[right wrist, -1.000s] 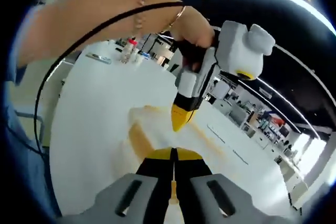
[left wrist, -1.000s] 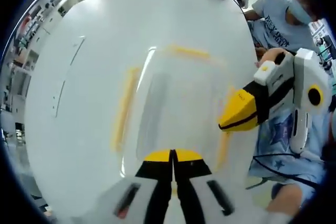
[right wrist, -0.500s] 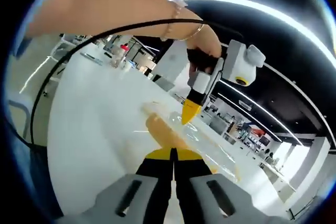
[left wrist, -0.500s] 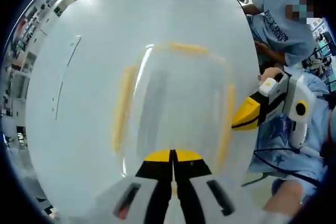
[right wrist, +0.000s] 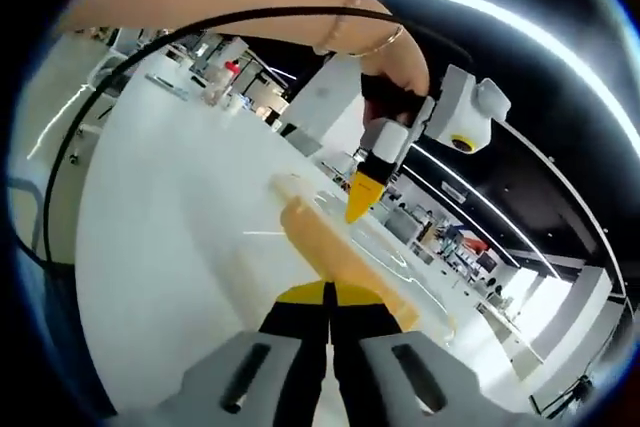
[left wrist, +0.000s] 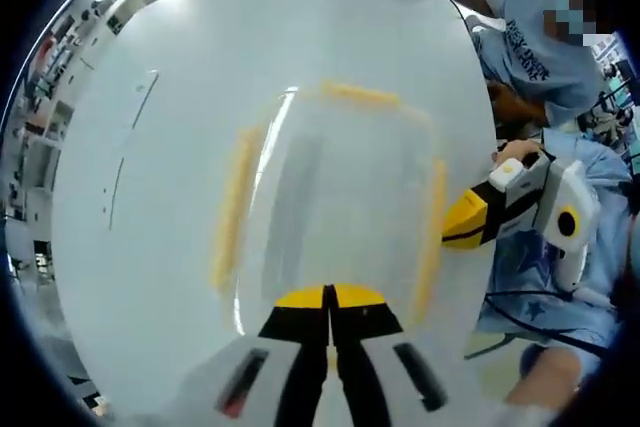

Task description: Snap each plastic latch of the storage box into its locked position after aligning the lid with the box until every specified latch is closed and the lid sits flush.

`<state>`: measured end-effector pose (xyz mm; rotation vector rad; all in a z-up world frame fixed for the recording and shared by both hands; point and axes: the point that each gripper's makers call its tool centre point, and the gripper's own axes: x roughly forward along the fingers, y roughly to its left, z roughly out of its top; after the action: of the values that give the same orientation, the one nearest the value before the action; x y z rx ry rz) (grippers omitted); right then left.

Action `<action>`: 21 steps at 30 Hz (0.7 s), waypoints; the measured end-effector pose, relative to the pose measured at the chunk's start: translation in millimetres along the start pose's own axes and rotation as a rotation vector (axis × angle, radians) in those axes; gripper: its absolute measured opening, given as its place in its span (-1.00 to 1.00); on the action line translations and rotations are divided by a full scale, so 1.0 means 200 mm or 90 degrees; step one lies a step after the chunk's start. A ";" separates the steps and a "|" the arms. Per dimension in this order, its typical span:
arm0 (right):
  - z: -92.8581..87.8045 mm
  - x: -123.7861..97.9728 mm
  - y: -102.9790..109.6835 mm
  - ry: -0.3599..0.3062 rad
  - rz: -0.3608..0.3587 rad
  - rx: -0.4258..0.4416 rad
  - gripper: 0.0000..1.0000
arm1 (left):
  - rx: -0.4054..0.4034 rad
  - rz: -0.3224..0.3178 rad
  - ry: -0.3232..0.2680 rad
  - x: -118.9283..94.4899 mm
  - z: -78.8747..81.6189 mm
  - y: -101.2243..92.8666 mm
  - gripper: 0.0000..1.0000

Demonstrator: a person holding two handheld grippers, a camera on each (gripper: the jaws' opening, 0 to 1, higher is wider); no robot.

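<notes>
Both claws are pinched tight with nothing in them. The left gripper (left wrist: 329, 299) hovers above the clear storage box (left wrist: 330, 197) on the white table (left wrist: 150, 197). The right gripper (right wrist: 328, 295) points along a yellow latch (right wrist: 335, 262). Farther off sits another person (left wrist: 535, 42).

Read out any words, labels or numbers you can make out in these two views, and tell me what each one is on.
Print on the chest of a seated person's T-shirt: several lines of lettering, too blurred to read.
Storage box with its yellow latches: no lettering to be made out.
Left gripper and right gripper: no readable label.
</notes>
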<state>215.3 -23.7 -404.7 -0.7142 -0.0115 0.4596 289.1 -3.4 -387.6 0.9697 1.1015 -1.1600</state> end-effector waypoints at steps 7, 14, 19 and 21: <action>-0.01 0.01 -0.01 0.017 -0.013 -0.035 -1.00 | 0.010 0.009 0.019 0.01 0.01 0.01 -1.00; -0.02 0.02 -0.02 0.019 -0.015 -0.045 -1.00 | 0.028 0.013 0.030 0.01 0.01 0.01 -1.00; -0.02 0.02 -0.01 0.018 -0.015 -0.037 -1.00 | 0.012 0.002 0.020 0.01 0.01 0.02 -1.00; -0.02 0.02 -0.01 0.018 -0.019 -0.039 -1.00 | 0.000 0.000 0.016 0.02 0.00 0.02 -1.00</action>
<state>220.6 -26.4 -406.7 -0.7803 -0.0099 0.4228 293.5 -4.4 -390.4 0.9874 1.1219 -1.1510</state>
